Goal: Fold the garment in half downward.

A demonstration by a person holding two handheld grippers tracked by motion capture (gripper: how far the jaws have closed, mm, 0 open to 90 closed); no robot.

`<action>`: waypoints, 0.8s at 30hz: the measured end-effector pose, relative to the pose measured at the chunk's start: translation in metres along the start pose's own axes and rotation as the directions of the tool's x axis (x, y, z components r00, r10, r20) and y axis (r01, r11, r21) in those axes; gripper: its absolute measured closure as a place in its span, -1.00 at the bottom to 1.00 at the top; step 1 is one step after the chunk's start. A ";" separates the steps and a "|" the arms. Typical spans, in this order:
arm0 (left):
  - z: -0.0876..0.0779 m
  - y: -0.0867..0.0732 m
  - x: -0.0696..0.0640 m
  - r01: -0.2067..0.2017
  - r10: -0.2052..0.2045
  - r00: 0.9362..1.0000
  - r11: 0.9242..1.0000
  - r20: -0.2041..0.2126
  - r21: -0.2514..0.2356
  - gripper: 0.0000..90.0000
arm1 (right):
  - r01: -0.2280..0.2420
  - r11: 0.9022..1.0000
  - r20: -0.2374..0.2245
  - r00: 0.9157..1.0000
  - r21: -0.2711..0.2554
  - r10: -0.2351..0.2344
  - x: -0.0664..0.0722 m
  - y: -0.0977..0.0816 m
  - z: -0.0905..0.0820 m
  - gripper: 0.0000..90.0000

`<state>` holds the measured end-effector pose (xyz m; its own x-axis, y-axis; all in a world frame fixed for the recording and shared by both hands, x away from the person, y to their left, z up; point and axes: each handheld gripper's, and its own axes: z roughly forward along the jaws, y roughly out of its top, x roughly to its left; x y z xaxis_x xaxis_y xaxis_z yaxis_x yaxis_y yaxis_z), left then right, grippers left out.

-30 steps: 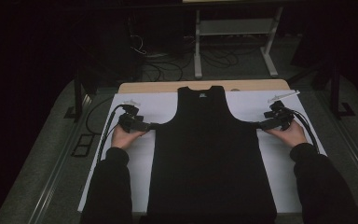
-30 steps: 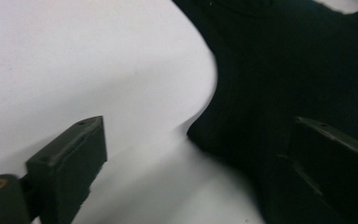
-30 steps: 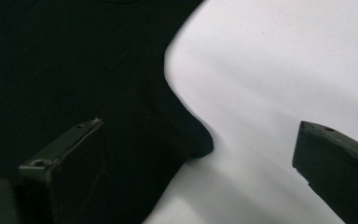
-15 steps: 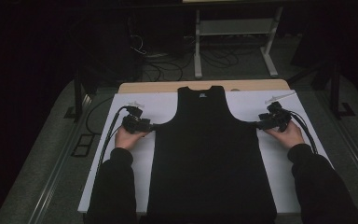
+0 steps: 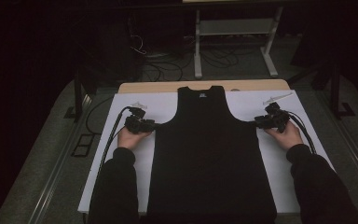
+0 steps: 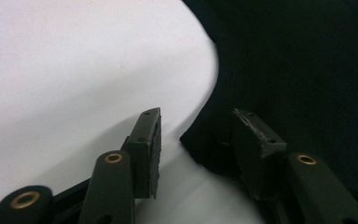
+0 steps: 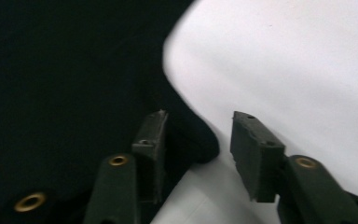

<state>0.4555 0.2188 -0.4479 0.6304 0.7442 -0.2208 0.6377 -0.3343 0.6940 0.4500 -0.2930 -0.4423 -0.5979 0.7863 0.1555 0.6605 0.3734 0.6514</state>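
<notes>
High view: 1 black sleeveless top [image 5: 209, 158] is laid flat, neck toward the far edge, on 1 white sheet [image 5: 289, 177] covering 1 table [image 5: 168, 87] whose wooden far edge is seen beyond the sheet. 2 grippers are counted, 1 per hand. Left gripper [image 5: 153, 125] is set at the top's left underarm corner, right gripper [image 5: 257, 122] at the right underarm corner; both are held low on the sheet, w/ 2 dark sleeves entering from the bottom. 1 cable per gripper is seen trailing back along the forearm. 2 small pale items are seen on the sheet near the far corners, too small to identify. 1 white metal frame [image 5: 233, 28] and loose cables are seen on the floor behind the table.

Left gripper view: 2 jaws are seen, part-closed and just closing. The cloth's corner [image 6: 200, 144] is caught betw. them; 1 jaw rests on the white sheet, the other on black cloth. A gap is left on the sheet side, so no pinch is made yet.

Right gripper view: same layout mirrored. 2 jaws, just closing, w/ the rounded cloth corner [image 7: 200, 140] betw. them; 1 jaw sits on cloth, the other over white sheet w/ a gap. Cloth not yet clamped.
</notes>
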 end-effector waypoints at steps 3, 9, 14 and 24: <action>0.001 0.000 0.000 -0.004 0.004 1.000 1.000 -0.006 -0.004 0.24 | -0.004 1.000 0.004 1.000 0.009 0.004 0.001 0.000 0.001 0.29; 0.005 -0.002 -0.007 -0.040 0.039 0.999 0.999 -0.023 -0.021 0.40 | -0.004 0.999 0.003 1.000 0.032 0.004 0.002 0.000 0.006 0.53; 0.007 -0.002 -0.013 -0.054 0.053 0.998 0.998 -0.043 -0.016 0.70 | -0.020 0.999 -0.027 0.999 0.040 0.021 0.004 0.001 0.007 0.79; 0.004 -0.002 -0.010 0.011 -0.011 1.000 1.000 0.004 -0.002 0.89 | -0.113 0.993 -0.074 0.991 0.021 0.115 -0.002 -0.002 0.004 0.83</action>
<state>0.4494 0.2094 -0.4497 0.6248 0.7457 -0.2313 0.6440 -0.3247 0.6927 0.4519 -0.2928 -0.4467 -0.5500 0.7856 0.2834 0.7335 0.2922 0.6137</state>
